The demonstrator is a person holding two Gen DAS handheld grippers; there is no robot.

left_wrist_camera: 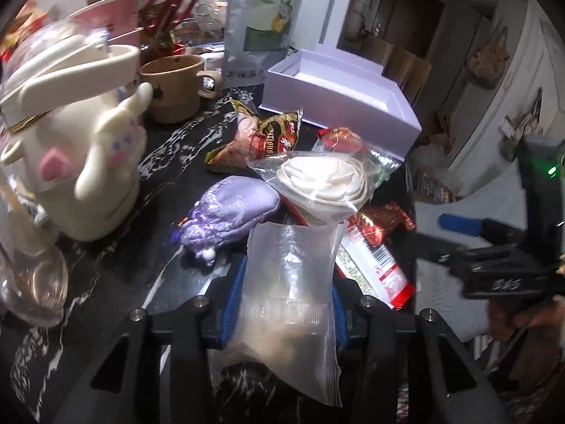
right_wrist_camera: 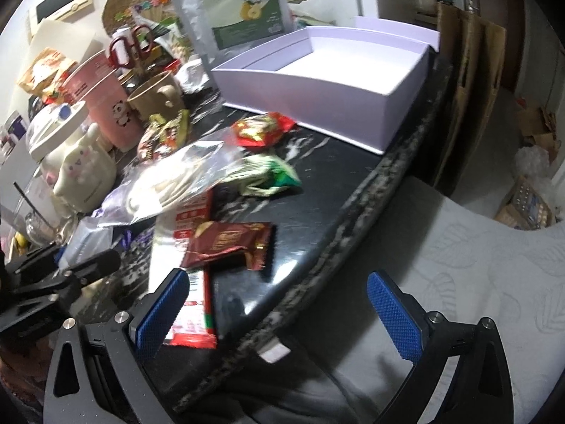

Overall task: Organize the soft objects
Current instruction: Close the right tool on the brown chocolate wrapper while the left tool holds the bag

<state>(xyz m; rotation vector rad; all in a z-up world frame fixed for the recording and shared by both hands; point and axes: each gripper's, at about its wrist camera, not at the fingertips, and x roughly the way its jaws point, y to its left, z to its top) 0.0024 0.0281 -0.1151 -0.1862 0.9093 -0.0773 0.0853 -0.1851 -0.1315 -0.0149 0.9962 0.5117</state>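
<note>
My left gripper (left_wrist_camera: 287,277) is shut on a clear zip bag (left_wrist_camera: 293,247) that stands up between its blue pads (left_wrist_camera: 233,296). Just beyond lie a purple satin pouch (left_wrist_camera: 229,208) and a clear bag with a white cloth and cord (left_wrist_camera: 317,180). Snack packets are scattered around them: a dark red one (right_wrist_camera: 229,243), a red-and-white one (right_wrist_camera: 192,314), a green one (right_wrist_camera: 268,176) and a red one (right_wrist_camera: 261,129). An open lavender box (right_wrist_camera: 317,99) sits empty at the back. My right gripper (right_wrist_camera: 279,314) hangs open over the table's front edge, holding nothing.
A cream bunny jar (left_wrist_camera: 81,162), a brown mug (left_wrist_camera: 173,84), a pink cup (right_wrist_camera: 102,95), red scissors (left_wrist_camera: 169,7) and a silver pouch (left_wrist_camera: 265,10) crowd the back left. The black marble table (right_wrist_camera: 317,194) ends at the right, with a white cushion (right_wrist_camera: 459,247) beyond.
</note>
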